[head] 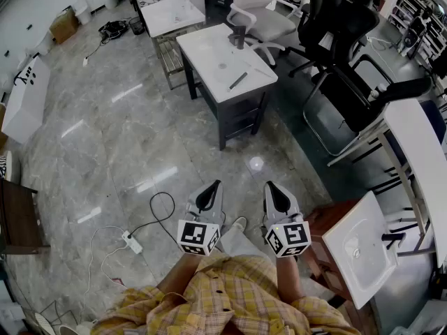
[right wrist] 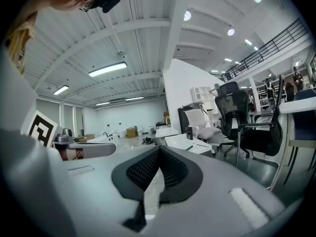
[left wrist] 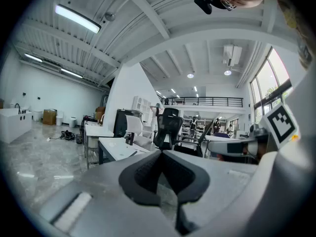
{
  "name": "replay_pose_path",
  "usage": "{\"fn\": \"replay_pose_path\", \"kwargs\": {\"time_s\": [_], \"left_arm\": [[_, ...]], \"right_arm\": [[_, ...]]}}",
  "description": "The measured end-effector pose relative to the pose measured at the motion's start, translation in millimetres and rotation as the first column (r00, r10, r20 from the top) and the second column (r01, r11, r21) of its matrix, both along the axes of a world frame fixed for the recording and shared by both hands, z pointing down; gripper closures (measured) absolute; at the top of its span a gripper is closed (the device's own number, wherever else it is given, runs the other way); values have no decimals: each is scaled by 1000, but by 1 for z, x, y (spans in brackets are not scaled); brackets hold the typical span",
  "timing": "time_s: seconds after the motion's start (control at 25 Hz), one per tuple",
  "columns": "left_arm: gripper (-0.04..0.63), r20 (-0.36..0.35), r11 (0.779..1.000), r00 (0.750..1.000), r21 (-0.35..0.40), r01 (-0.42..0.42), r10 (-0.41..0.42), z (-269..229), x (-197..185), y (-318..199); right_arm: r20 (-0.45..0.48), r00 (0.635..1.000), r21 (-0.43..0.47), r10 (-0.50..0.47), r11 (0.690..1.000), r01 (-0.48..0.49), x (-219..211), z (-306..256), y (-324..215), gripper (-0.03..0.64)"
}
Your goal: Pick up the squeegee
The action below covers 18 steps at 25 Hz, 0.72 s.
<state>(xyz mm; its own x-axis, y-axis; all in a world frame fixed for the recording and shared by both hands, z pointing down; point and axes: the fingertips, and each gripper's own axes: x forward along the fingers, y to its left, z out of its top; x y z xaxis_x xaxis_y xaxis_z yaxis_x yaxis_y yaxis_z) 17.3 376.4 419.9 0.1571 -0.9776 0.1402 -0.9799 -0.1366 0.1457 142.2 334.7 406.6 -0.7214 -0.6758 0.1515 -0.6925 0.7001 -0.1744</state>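
The squeegee (head: 237, 81), a thin dark bar, lies on a small white table (head: 209, 47) across the grey marble floor, well beyond both grippers. It also shows as a small dark streak, the squeegee (left wrist: 133, 152) in the left gripper view and the squeegee (right wrist: 189, 147) in the right gripper view. A dark upright object (head: 237, 37) stands farther back on that table. My left gripper (head: 215, 184) and right gripper (head: 267, 185) are held side by side near my body, pointing toward the table. Both are shut with nothing between the jaws, as the left gripper (left wrist: 161, 152) and right gripper (right wrist: 159, 149) show in their own views.
Black and white office chairs (head: 335, 19) crowd behind and right of the table. A white basin (head: 363, 246) sits at the lower right beside a long white desk (head: 419, 145). A power strip with cables (head: 131, 241) lies on the floor to my left. A second white table (head: 167, 12) stands farther back.
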Motion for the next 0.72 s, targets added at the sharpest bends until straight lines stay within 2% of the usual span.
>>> {"fn": "replay_pose_path", "kwargs": {"time_s": [0.24,0.56,0.72], "left_arm": [[601,13,1000,1000,-7,-15,15,2,2,-23],[601,55,999,998,11,-37,36,-7,6,-77],[600,70,1000,997,20,-18,17,-7,8,-97]], "right_arm": [[15,1000,13,1,1000,-1,0,-4,-22,629],[118,993,34,18,999,-22,2,-19,-78,627],[143,989,32,19,999,-24,5,-18,-102,626]]}}
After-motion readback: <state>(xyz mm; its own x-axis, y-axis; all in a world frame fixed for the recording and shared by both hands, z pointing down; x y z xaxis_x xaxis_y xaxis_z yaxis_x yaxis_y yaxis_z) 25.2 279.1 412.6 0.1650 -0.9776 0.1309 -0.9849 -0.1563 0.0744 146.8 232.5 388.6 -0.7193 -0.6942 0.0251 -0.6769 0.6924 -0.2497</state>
